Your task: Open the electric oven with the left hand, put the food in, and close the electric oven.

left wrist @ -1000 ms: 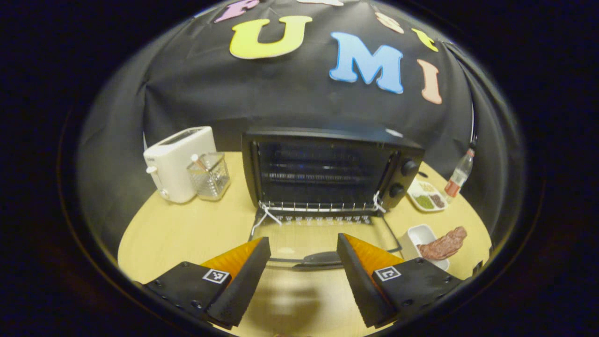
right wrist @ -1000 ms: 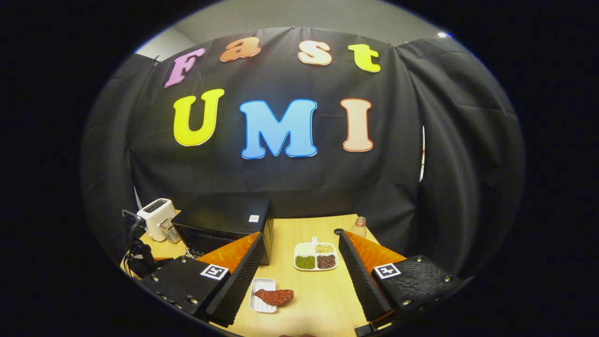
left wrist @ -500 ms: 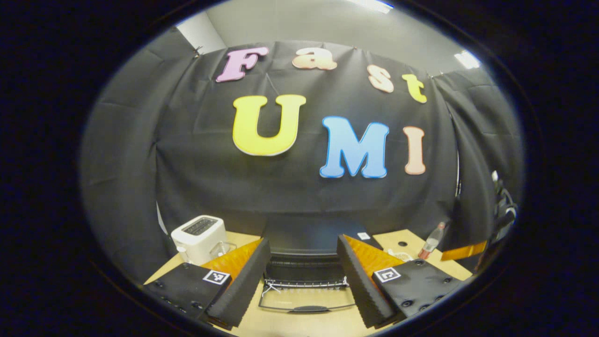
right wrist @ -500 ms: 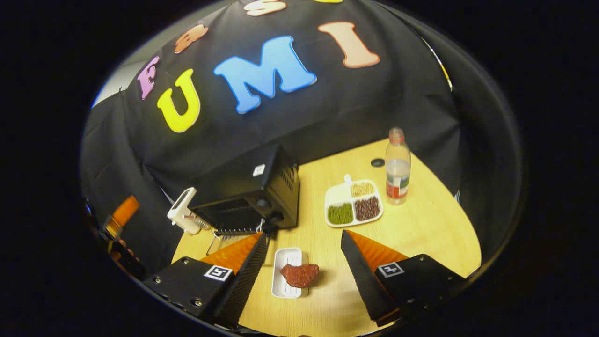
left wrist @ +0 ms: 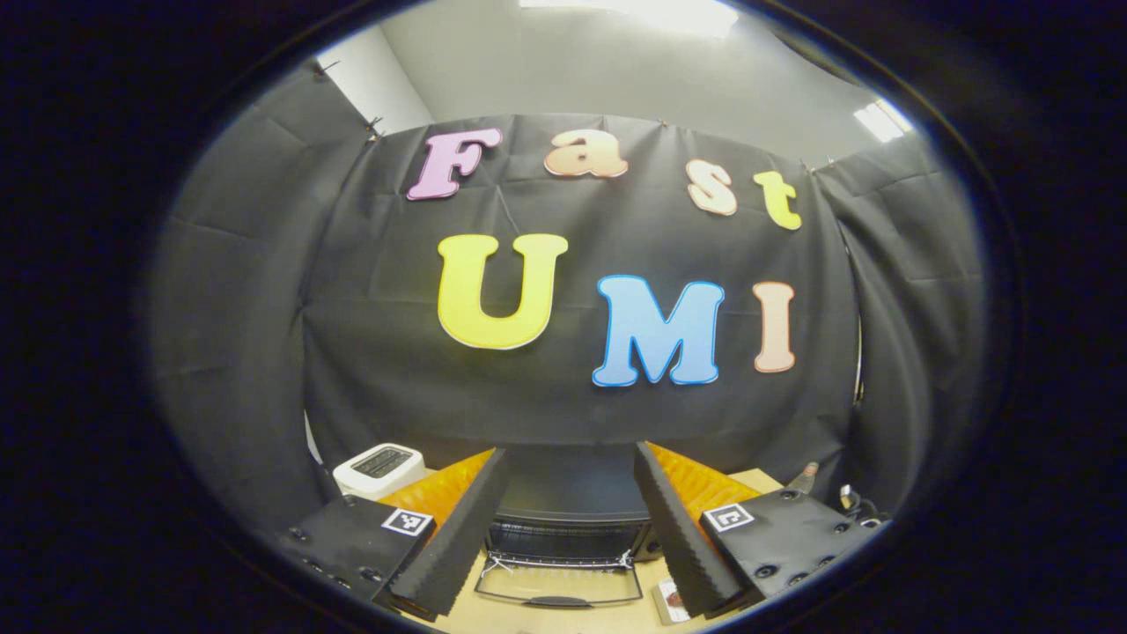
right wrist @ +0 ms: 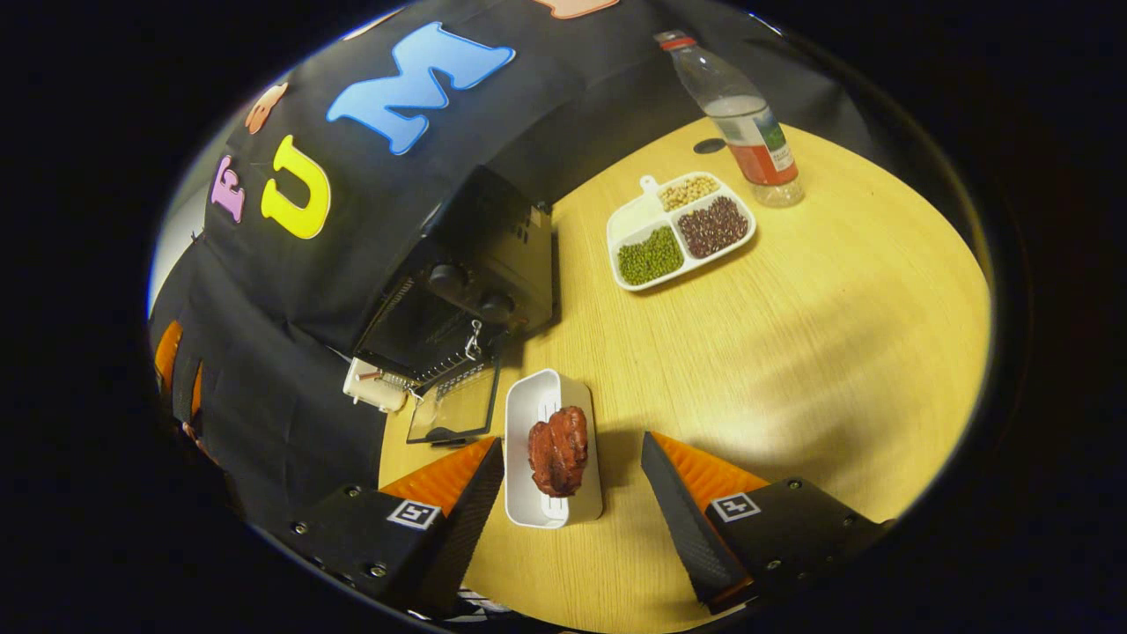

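Oven (right wrist: pixel 458 291) door down, both tongs agape (empty), right tongs (right wrist: pixel 572 493) flanking meat (right wrist: pixel 557 450).

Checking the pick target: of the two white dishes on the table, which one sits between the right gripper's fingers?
The narrow white tray holding the piece of meat, in front of the open oven. The other, the divided dish of beans, lies farther off by the bottle.
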A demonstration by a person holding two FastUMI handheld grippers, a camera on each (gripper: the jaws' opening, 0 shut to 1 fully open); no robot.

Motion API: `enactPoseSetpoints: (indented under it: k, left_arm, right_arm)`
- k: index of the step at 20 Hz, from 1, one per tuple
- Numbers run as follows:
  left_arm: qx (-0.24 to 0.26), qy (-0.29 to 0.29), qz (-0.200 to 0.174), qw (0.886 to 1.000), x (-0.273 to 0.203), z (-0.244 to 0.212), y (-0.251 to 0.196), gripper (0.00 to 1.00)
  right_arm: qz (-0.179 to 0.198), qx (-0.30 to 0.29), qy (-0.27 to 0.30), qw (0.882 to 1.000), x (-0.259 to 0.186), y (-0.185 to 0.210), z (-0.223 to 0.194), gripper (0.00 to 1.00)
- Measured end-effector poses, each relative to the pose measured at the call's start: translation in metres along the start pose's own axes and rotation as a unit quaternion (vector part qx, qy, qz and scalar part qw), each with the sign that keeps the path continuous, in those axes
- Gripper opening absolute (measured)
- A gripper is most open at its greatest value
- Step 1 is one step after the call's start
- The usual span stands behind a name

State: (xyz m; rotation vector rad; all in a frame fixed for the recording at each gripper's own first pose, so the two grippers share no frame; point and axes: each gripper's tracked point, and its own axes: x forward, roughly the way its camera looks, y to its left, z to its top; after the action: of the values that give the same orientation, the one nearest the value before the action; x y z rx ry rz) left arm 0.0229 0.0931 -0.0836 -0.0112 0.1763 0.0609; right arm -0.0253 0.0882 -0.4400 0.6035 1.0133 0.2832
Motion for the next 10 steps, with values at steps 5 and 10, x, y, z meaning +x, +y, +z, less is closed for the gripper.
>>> enactPoseSetpoints:
  k: [5,10]
  left_arm:
    - [0.007,-0.039,0.002,0.999,-0.006,0.042,-0.01,0.98]
    - [0.012,-0.023,0.011,1.0,-0.008,0.03,-0.012,0.93]
  right_arm:
    - [0.018,0.017,0.006,1.0,0.01,0.0,-0.005,0.95]
    - [0.046,0.028,0.022,0.998,0.013,0.006,-0.011,0.81]
